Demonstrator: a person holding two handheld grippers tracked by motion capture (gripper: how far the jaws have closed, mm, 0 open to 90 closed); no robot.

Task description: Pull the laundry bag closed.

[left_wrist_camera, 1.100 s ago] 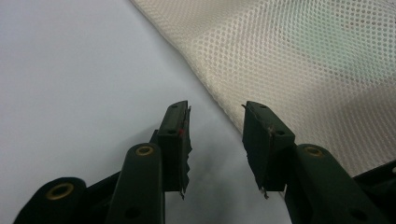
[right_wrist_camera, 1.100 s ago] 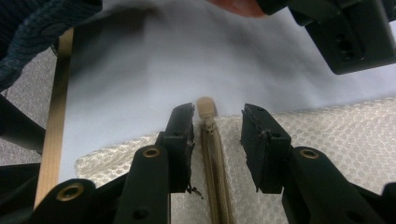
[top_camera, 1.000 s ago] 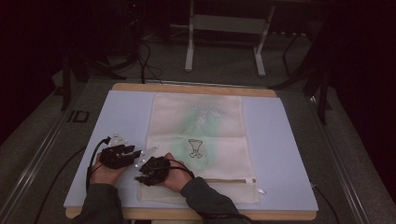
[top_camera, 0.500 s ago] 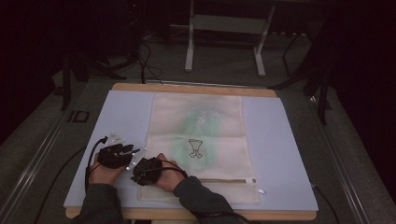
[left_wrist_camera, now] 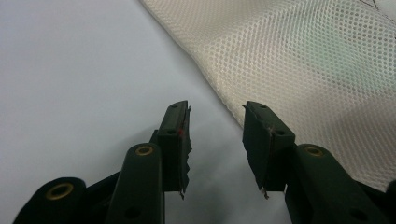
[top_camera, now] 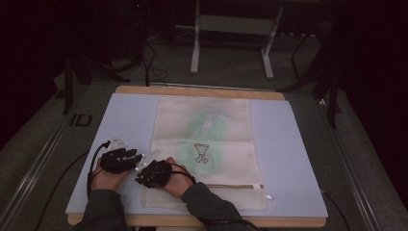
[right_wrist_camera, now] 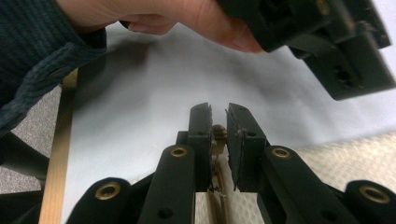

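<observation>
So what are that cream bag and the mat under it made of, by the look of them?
The mesh bag looks like a soft woven synthetic net: cream, with regular small holes all over. The mat looks like a smooth, matte pale blue sheet, plastic or foam perhaps; it lies flat and shows no weave or glare.

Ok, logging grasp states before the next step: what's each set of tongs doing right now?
Left tongs: open, empty, beside the mesh bag.
Right tongs: shut on the zipper pull.

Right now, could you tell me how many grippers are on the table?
2: the left gripper on the blue mat beside the mesh bag, the right gripper at the bag's near-left corner.
</observation>
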